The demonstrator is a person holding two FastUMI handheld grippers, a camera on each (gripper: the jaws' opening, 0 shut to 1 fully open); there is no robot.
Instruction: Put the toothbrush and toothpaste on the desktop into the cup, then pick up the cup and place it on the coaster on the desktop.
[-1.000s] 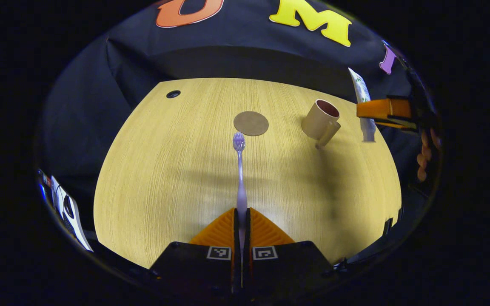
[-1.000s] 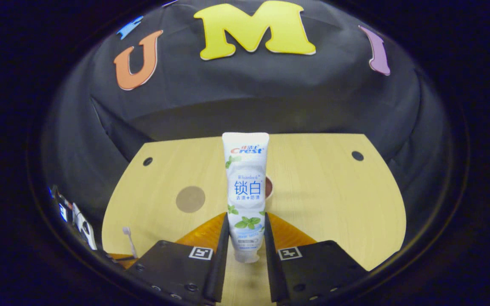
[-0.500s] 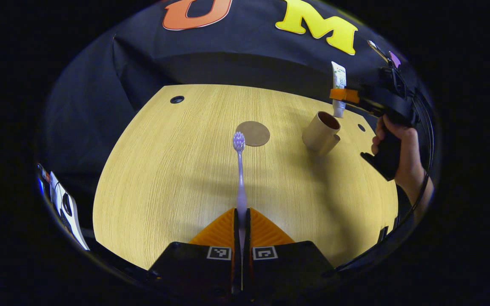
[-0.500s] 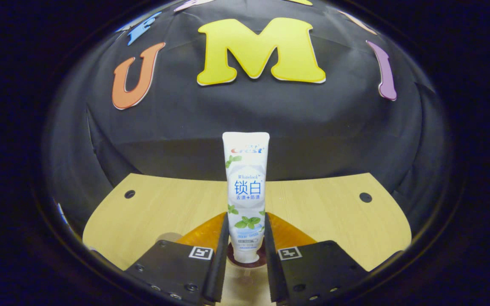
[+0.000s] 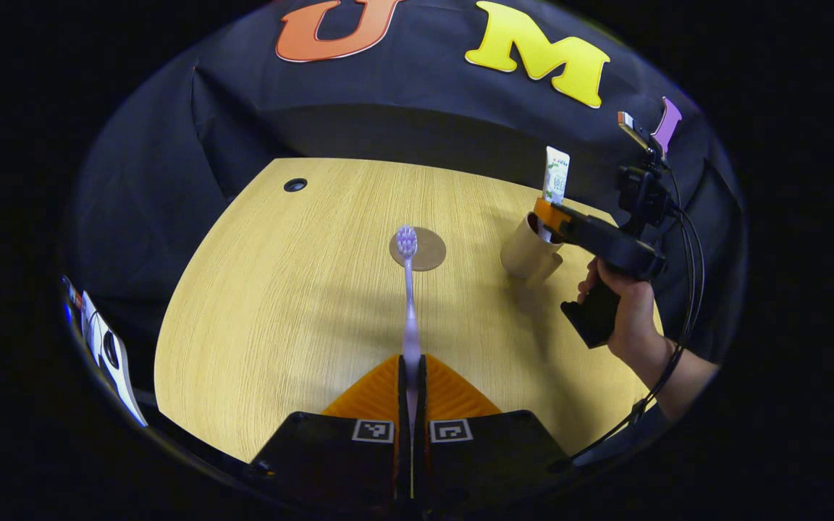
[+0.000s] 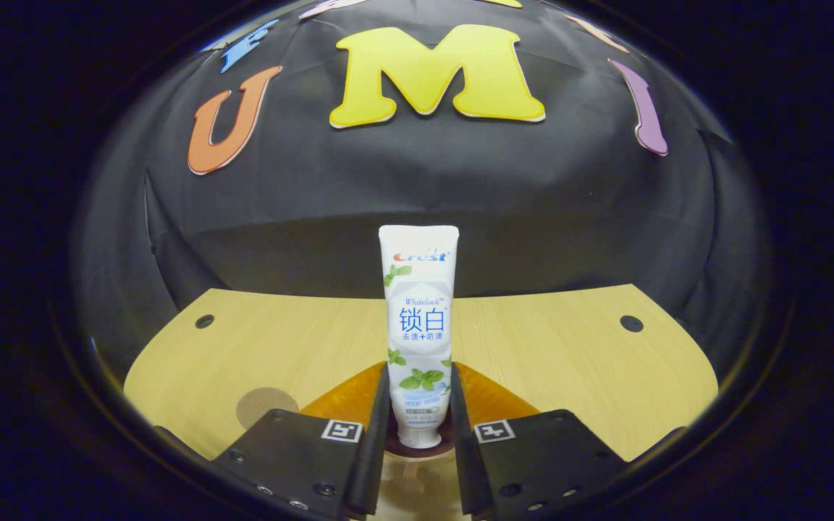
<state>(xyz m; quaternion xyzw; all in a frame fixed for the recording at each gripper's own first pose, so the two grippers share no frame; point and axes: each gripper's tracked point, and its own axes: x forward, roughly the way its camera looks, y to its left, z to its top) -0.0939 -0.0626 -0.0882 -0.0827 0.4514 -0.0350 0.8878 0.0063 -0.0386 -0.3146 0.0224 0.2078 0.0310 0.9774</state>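
Left gripper (image 5: 411, 376): at the bottom centre of my left gripper view; I see its orange fingers (image 5: 377, 391) clenched on the toothbrush handle, almost no gap between them.
Toothbrush (image 5: 408, 304): pale lilac, thin, with a small bristled head; its long axis runs straight up the frame from my fingers, head farthest away, raised above the tabletop (image 5: 279, 289). The head overlaps the near edge of the coaster in the picture.
Coaster (image 5: 420, 250): a flat brown disc lying on the light wood tabletop, centre of the left gripper view; in my right gripper view it sits at the lower left (image 6: 265, 405).
Cup (image 5: 525, 253): beige with a dark inside, standing right of the coaster, apart from it; its handle faces the near side.
Right gripper (image 6: 419, 434): its fingers grasp the toothpaste low on the tube. In the left gripper view I see it at the right (image 5: 544, 217), over the cup's mouth, held by a hand (image 5: 623, 307).
Toothpaste (image 6: 418, 318): white tube with blue lettering and green leaves, upright, cap end down, flat crimped end up. Its cap sits at the cup's rim (image 6: 417, 450); how deep it reaches I cannot tell.
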